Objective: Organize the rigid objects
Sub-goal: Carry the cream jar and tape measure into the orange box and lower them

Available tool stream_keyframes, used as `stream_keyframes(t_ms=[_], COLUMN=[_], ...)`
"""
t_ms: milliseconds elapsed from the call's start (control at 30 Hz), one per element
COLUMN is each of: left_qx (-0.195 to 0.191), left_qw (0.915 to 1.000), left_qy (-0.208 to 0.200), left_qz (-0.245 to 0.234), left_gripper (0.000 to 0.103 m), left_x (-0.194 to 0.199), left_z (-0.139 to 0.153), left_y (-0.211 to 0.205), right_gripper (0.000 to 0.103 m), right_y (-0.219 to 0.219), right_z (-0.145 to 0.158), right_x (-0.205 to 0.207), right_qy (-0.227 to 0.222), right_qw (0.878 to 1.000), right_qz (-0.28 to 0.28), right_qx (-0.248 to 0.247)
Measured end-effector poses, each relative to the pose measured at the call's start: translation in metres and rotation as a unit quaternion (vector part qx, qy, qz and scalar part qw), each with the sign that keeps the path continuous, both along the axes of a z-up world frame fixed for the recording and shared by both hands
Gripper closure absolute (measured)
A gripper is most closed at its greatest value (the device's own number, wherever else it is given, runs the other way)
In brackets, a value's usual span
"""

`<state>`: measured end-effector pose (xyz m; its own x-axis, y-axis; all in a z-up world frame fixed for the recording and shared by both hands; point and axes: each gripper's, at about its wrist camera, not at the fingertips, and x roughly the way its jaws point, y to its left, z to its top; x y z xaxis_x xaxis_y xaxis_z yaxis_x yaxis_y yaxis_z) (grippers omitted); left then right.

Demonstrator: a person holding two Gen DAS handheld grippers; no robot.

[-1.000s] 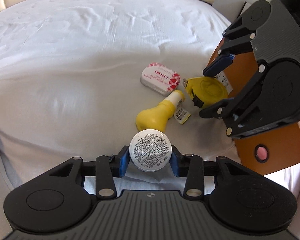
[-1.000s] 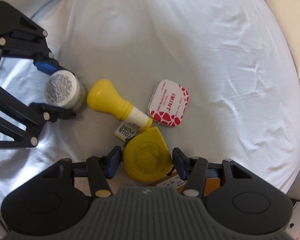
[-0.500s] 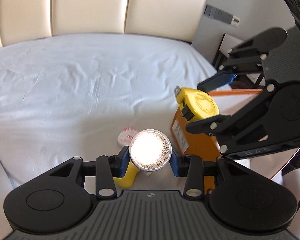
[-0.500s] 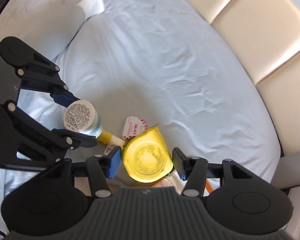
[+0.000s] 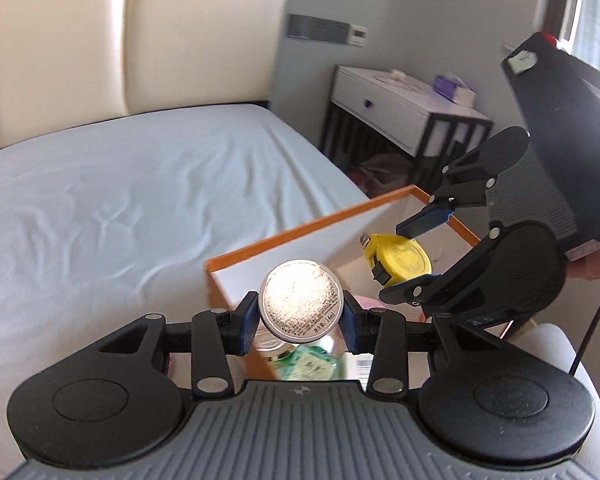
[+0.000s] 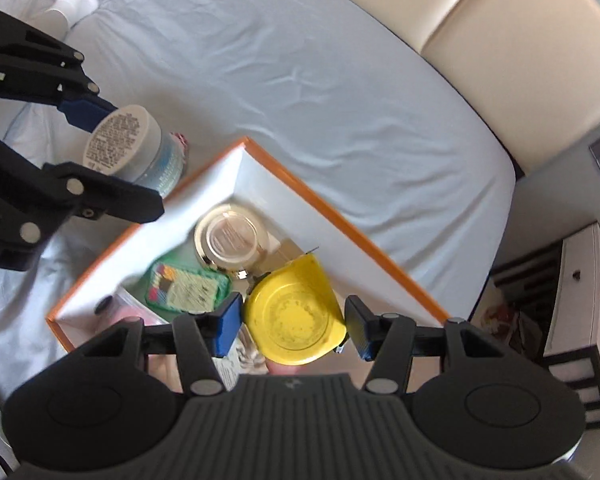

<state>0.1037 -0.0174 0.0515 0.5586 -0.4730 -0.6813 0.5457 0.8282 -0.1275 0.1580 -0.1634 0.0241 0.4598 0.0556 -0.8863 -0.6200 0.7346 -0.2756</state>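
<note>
Showing two hand-held claws above an orange-rimmed box (image 6: 342, 222) that rests on a bed (image 6: 300, 72). Left claw (image 5: 300, 316): partly open, its blue pads clamped on a small round jar (image 5: 301, 300), label end toward the camera. In the right wrist view this jar (image 6: 134, 146) hangs over the box's rim at about 10 o'clock from the box centre. Right claw (image 6: 294, 324): partly open, gripping a yellow tape measure (image 6: 296, 314) held over the box interior; in the left wrist view the tape measure (image 5: 400, 258) sits at 2 o'clock from the jar. Inside the box lie a green packet (image 6: 188, 286), a clear-lidded round container (image 6: 230, 240) and a pink item (image 6: 130, 308), its kind unclear. A padded cream headboard (image 5: 140, 40) stands behind the bed; a white nightstand (image 5: 404, 108) stands beside it.
</note>
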Motion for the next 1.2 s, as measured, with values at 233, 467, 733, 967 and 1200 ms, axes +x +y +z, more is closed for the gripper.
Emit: stream_keyframes(t_ms=[233, 467, 733, 967, 1200], left_qx=[0.028, 0.065, 0.089, 0.111, 0.107], left_qw=[0.9979, 0.995, 0.9912, 0.9879, 0.9869], left_qy=[0.029, 0.049, 0.07, 0.077, 0.09], left_qz=[-0.051, -0.056, -0.068, -0.075, -0.081], left_gripper=[0.056, 0.056, 0.056, 0.056, 0.056], left_x=[0.025, 0.044, 0.056, 0.059, 0.06], left_z=[-0.029, -0.05, -0.069, -0.077, -0.074], left_y=[-0.048, -0.072, -0.087, -0.097, -0.105], right_gripper=[0.048, 0.047, 0.047, 0.047, 0.042], right_y=[-0.045, -0.06, -0.071, -0.08, -0.091], right_z=[-0.041, -0.074, -0.105, -0.123, -0.095], right_x=[0.032, 0.067, 0.089, 0.096, 0.078], right_qy=[0.038, 0.061, 0.089, 0.103, 0.064], right_qw=[0.994, 0.986, 0.974, 0.968, 0.969], right_qz=[-0.099, -0.138, -0.169, -0.182, -0.176], right_qx=[0.031, 0.074, 0.119, 0.14, 0.162])
